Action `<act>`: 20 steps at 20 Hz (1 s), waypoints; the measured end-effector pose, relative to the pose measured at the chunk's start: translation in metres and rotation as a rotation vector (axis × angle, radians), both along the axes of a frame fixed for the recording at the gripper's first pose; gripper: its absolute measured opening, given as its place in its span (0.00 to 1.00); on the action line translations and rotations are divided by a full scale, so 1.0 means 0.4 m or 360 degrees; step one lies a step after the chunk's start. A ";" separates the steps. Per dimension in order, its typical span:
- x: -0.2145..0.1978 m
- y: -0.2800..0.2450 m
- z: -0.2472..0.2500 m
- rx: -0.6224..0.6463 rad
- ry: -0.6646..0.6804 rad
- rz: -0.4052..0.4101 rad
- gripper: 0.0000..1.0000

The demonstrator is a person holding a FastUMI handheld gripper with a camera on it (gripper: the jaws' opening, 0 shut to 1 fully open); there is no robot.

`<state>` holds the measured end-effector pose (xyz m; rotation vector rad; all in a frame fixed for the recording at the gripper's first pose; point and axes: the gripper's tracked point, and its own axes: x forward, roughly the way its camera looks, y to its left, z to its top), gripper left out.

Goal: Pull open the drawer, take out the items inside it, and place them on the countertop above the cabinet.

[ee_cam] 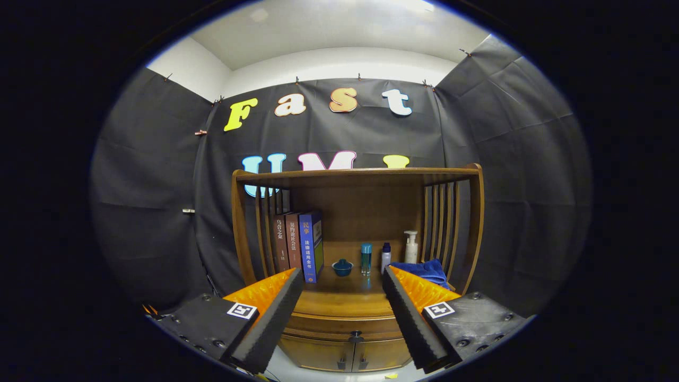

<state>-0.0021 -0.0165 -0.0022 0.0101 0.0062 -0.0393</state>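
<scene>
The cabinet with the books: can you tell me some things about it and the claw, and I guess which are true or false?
1. The drawer is shut. True.
2. The claw is squeezing a bottle. False: its fingers are spread wide apart with nothing between them.
3. Three books stand upright on the countertop. True.
4. The blue cloth lies beside the books. False: it lies at the far end from them, below the pump bottle.
5. A small blue bowl sits between the books and the bottles. True.
</scene>
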 end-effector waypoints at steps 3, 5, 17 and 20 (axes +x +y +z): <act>0.006 -0.002 -0.015 0.0000 0.0013 0.0000 0.98; 0.016 -0.002 -0.032 0.0005 0.0026 -0.0002 0.98; 0.112 -0.022 -0.303 0.0043 0.0281 0.0012 0.99; 0.144 -0.035 -0.370 0.0076 0.0336 0.0002 0.99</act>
